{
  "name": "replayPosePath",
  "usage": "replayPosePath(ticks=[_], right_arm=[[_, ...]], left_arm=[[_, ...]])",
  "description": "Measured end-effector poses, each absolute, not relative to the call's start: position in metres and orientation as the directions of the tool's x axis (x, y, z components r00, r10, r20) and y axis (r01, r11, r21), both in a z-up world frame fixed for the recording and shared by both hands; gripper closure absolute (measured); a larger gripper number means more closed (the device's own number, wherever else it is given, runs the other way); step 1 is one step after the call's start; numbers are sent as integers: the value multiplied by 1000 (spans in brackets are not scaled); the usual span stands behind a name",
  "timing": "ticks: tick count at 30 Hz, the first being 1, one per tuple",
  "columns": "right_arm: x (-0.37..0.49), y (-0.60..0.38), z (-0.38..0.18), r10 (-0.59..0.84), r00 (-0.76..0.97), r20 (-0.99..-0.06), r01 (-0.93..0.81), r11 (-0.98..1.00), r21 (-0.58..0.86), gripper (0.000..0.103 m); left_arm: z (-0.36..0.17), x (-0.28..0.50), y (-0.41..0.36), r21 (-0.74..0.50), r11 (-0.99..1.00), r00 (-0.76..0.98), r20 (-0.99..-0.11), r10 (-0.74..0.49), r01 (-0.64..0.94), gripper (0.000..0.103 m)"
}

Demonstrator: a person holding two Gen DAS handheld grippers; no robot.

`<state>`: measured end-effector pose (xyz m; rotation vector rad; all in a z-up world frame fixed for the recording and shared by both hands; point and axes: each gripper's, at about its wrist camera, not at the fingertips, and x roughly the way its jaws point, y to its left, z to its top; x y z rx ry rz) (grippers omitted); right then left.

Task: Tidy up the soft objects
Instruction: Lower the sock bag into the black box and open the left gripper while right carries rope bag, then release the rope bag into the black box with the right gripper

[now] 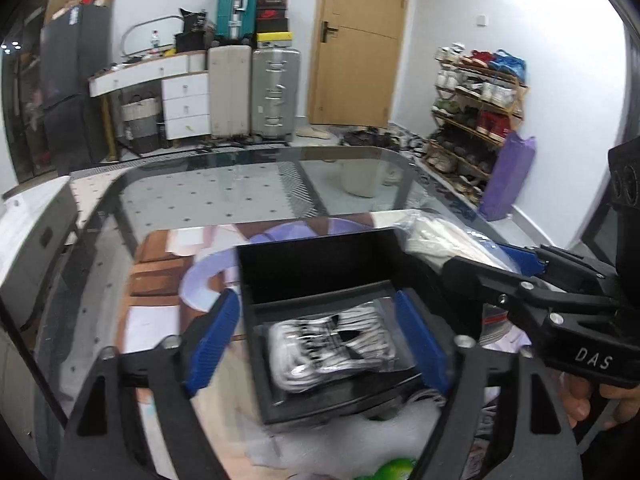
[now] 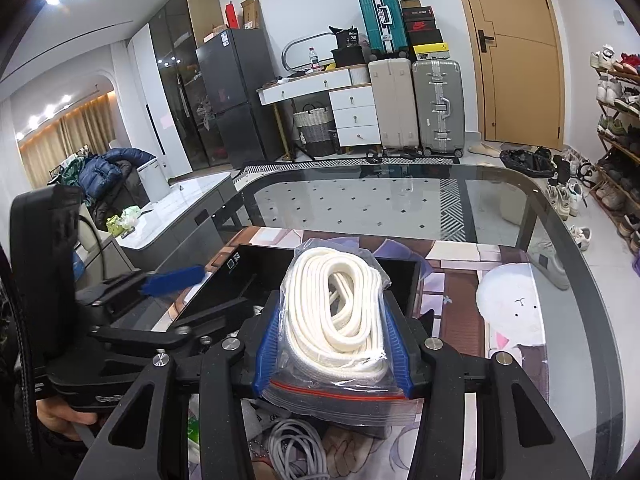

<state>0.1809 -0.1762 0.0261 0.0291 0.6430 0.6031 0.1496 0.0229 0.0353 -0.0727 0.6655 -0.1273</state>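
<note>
Right hand-held gripper (image 2: 331,350) clamped on a zip bag of white rope (image 2: 340,320), held above the black box (image 2: 224,280) on the table (image 2: 520,208). Left hand-held gripper (image 1: 320,340) spread wide, empty, straddling the box, where a bagged striped item (image 1: 336,344) already lies. Judged partly done: the rope bag awaits placing; a grey cable (image 2: 292,452) lies loose.

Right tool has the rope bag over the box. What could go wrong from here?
1. The right tool pinches the bag of white rope only near its zipper end, so the slick plastic may slip.
2. A bagged striped item already fills one compartment of the black box; the open left tool straddles it and could collide.
</note>
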Motion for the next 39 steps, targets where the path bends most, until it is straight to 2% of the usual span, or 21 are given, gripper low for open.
replayPosePath(ticks=[2, 3, 6, 9, 12, 18, 32, 39], right_arm=[[182, -175, 27, 549, 634, -544, -527, 822, 215, 46], [182, -174, 28, 546, 640, -541, -525, 825, 210, 38], [178, -175, 30, 538, 645, -543, -522, 829, 201, 34], [171, -185, 29, 527, 650, -547, -500, 839, 214, 12], [161, -195, 28, 514, 665, -542, -477, 850, 222, 2], [138, -211, 24, 492, 677, -547, -461, 863, 206, 1], [89, -227, 12, 498, 673, -547, -456, 862, 223, 1], [78, -234, 8, 482, 677, -556, -446, 870, 212, 1]], left_arm=[[36, 147, 30, -121, 989, 788, -600, -137, 80, 8], [36, 146, 33, -130, 988, 790, -597, -141, 78, 6], [35, 142, 41, -149, 987, 793, -594, -138, 61, 1], [33, 136, 48, -174, 984, 798, -586, -140, 44, 0], [33, 130, 49, -173, 984, 797, -588, -135, 39, 0], [34, 111, 43, -137, 990, 804, -584, -111, 36, 0], [36, 72, 43, -150, 987, 815, -564, -135, 59, 0], [29, 63, 43, -138, 990, 813, -572, -106, 32, 0]])
